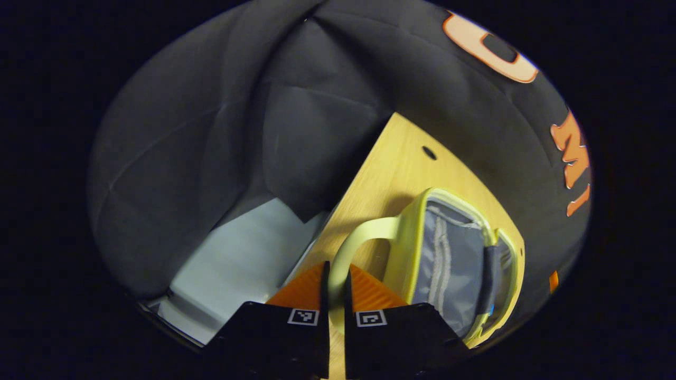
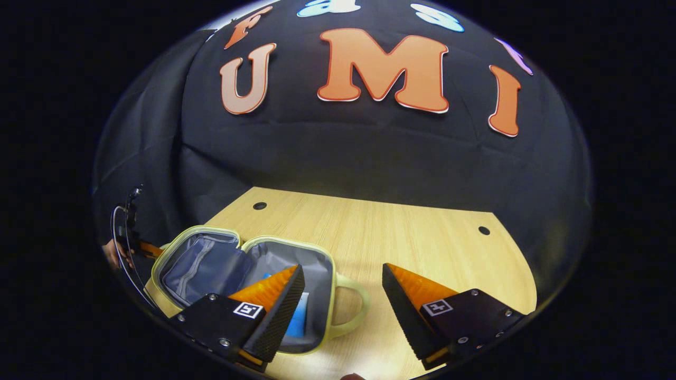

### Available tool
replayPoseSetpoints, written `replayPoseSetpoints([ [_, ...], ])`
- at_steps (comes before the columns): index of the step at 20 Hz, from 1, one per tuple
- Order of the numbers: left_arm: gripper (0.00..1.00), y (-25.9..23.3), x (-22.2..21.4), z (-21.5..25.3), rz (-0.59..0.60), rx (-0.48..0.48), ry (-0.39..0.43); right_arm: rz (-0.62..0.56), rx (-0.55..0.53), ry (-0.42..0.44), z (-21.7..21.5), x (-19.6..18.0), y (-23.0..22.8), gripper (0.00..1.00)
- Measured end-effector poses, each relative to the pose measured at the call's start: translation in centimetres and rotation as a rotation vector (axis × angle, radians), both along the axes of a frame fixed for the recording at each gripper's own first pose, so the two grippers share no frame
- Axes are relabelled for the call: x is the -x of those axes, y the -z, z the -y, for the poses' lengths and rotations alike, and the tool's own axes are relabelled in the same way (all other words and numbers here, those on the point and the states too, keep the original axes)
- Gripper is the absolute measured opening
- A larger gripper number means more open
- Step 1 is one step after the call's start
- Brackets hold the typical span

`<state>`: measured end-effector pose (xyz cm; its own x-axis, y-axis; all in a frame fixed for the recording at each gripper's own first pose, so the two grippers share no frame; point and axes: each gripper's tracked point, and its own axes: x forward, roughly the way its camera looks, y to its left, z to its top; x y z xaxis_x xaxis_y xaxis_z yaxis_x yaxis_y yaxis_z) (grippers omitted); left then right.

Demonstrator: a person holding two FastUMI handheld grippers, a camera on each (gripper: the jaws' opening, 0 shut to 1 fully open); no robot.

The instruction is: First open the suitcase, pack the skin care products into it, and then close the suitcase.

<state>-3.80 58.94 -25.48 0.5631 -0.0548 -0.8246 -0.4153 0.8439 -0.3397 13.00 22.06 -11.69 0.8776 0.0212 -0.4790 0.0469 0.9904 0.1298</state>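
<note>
The small yellow-green suitcase (image 2: 327, 264) lies open on the wooden table (image 2: 412, 237), both grey-lined halves spread flat. A blue skin care product (image 2: 299, 316) rests in the right half, partly hidden behind one finger. My right gripper (image 2: 343, 287) hovers open above that half's handle (image 2: 355, 309), holding nothing. In the left gripper view, my left gripper (image 1: 336, 287) is shut on the other half's pale handle (image 1: 364, 235), with the suitcase (image 1: 412, 237) and its grey lining just beyond. Far left in the right gripper view, the left gripper (image 2: 138, 247) and a hand (image 2: 110, 253) show.
The table has two small round holes (image 2: 259, 206) (image 2: 484, 230) toward the back. Black cloth walls close behind and beside it. Past the table's edge (image 1: 348, 195) a pale grey floor (image 1: 237, 264) lies below. Bare wood stretches right of the suitcase.
</note>
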Motion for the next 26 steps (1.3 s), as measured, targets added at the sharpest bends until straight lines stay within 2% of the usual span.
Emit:
replayPoseSetpoints([
  [4,0.11,-5.1,-0.9,0.7,0.105,0.056,-0.042,0.007,0.048,0.018,2.2,0.7,-0.4,0.94],
  [6,0.11,-8.2,-1.9,2.2,0.173,0.059,-0.023,0.011,0.085,0.012,2.6,0.9,-0.3,0.94],
  [9,0.11,-13.3,-3.1,3.9,0.271,0.092,0.001,0.036,0.085,-0.002,2.2,1.0,-0.9,0.94],
  [13,0.10,-18.0,-3.7,7.0,0.347,0.079,0.091,0.048,0.088,-0.018,1.8,0.9,-1.3,0.95],
  [16,0.11,-22.0,-4.5,9.7,0.411,0.111,0.139,0.063,0.086,-0.032,1.5,0.9,-1.8,0.95],
  [26,0.11,-27.8,-5.5,19.2,0.514,0.211,0.244,0.172,0.057,-0.039,2.7,1.1,-6.3,0.95],
])
